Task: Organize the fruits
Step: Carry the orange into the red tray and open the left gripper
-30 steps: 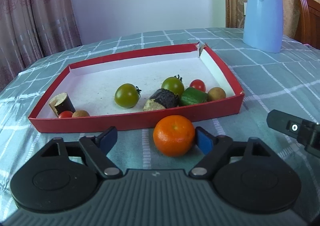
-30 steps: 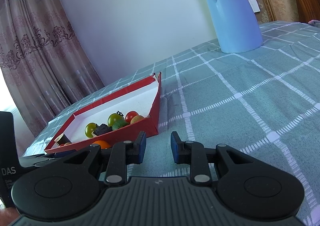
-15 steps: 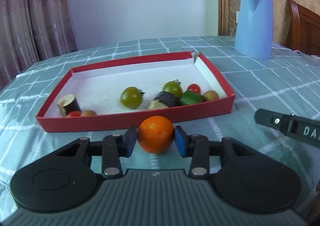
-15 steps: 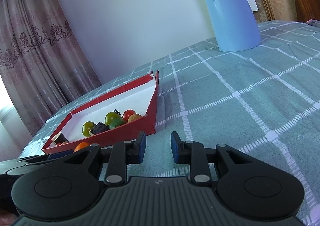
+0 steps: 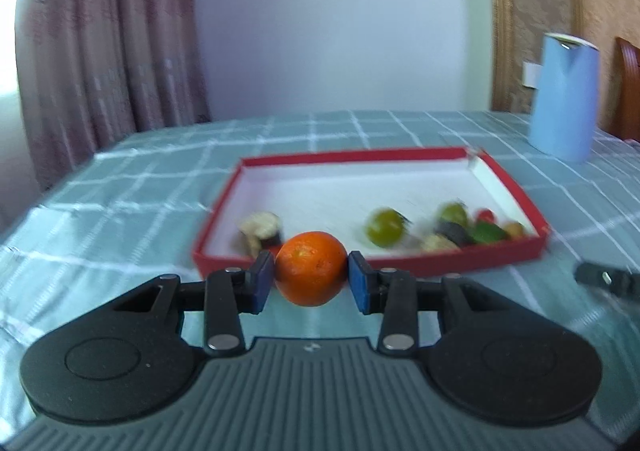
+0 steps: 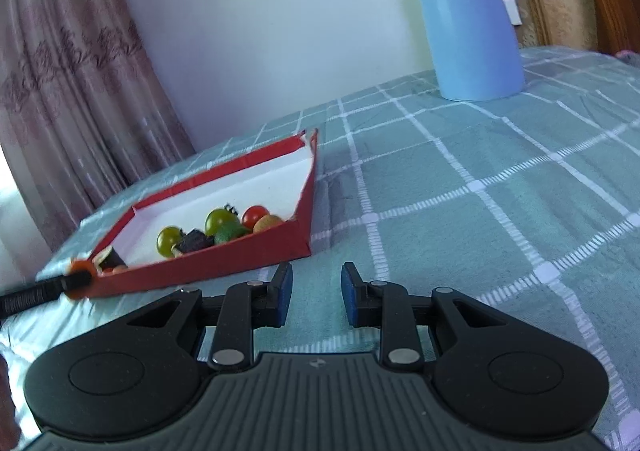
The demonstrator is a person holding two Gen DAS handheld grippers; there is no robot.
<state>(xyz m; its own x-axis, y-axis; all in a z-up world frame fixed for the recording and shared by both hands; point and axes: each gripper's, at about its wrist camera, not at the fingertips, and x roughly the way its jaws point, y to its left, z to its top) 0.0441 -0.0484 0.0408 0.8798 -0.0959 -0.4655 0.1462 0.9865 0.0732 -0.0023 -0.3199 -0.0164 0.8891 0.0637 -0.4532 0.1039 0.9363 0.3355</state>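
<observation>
The left gripper (image 5: 311, 278) clamps the mandarin orange (image 5: 311, 268) between its blue pads, just near of the red tray's (image 5: 400, 265) near wall — probably bound for the produce inside. The right gripper (image 6: 316, 296) idles narrow, empty.

Tray (image 5: 420, 265) sits on the tablecloth (image 5: 140, 187), w/ small fruits (image 5: 384, 228) bunched along its near wall. Orange (image 5: 311, 268) is between left gripper's (image 5: 311, 281) pads, in front of tray's near-left corner. Kettle (image 6: 470, 23) stands behind tray, off to the right. Right gripper (image 6: 316, 293) is right of tray.
</observation>
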